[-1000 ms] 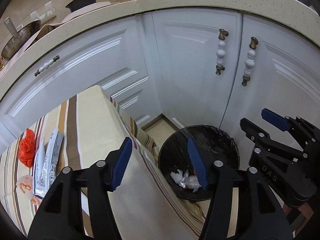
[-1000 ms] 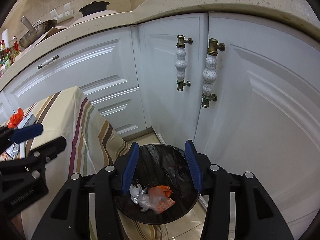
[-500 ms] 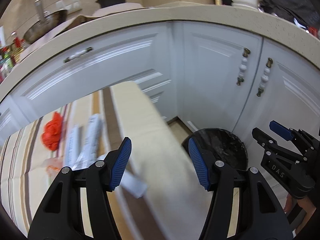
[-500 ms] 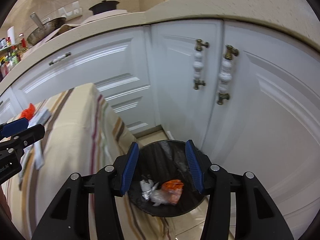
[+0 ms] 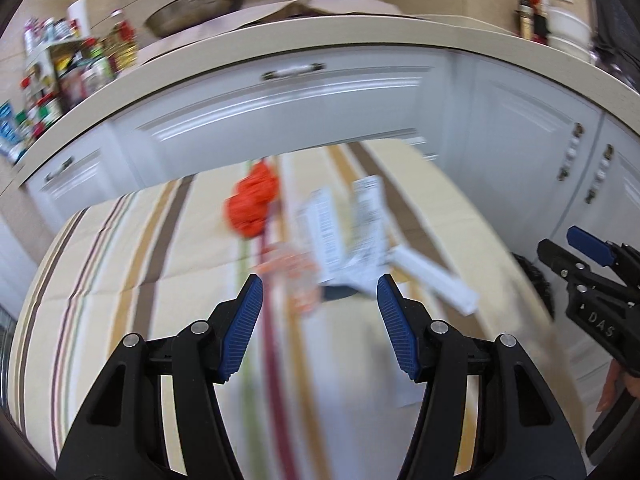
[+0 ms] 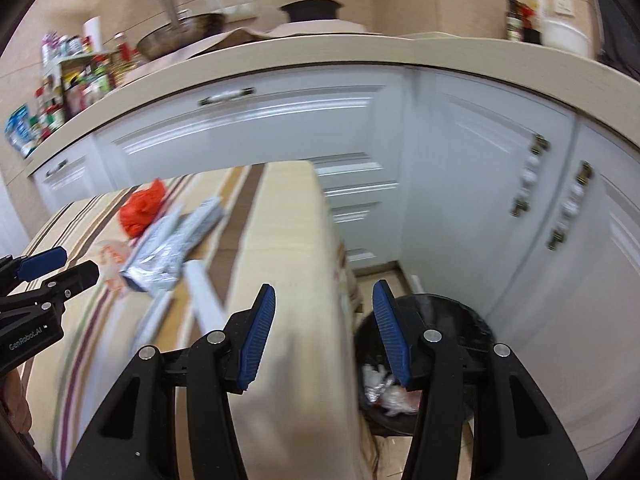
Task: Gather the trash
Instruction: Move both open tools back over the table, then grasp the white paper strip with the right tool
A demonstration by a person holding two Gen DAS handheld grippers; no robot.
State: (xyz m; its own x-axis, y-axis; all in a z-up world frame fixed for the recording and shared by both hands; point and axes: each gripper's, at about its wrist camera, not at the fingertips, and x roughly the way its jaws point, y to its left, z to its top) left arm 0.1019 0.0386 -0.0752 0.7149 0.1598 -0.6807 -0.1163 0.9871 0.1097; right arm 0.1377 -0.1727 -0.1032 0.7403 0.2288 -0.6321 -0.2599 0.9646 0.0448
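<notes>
Trash lies on a striped tablecloth (image 5: 100, 280): a crumpled orange bag (image 5: 252, 206), white and silver wrappers (image 5: 344, 236), a clear orange-printed wrapper (image 5: 296, 276) and a white strip (image 5: 432, 276). My left gripper (image 5: 318, 320) is open and empty, just short of the pile. My right gripper (image 6: 322, 334) is open and empty above the table's right edge, beside a black bin (image 6: 452, 316) holding crumpled trash (image 6: 384, 390). The pile also shows in the right wrist view, with the orange bag (image 6: 140, 210) and the silver wrappers (image 6: 172, 248). Both views are motion-blurred.
White cabinets (image 5: 280, 112) with a beige counter (image 5: 320, 36) curve behind the table. Pans and bottles (image 5: 80, 68) stand on the counter. The right gripper's body (image 5: 592, 304) shows at the right of the left view; the left gripper's body (image 6: 36, 304) at the left of the right view.
Both grippers have swung left, away from the bin toward the table. The trash pile now sits straight ahead of the left gripper. Both stayed open and empty.
</notes>
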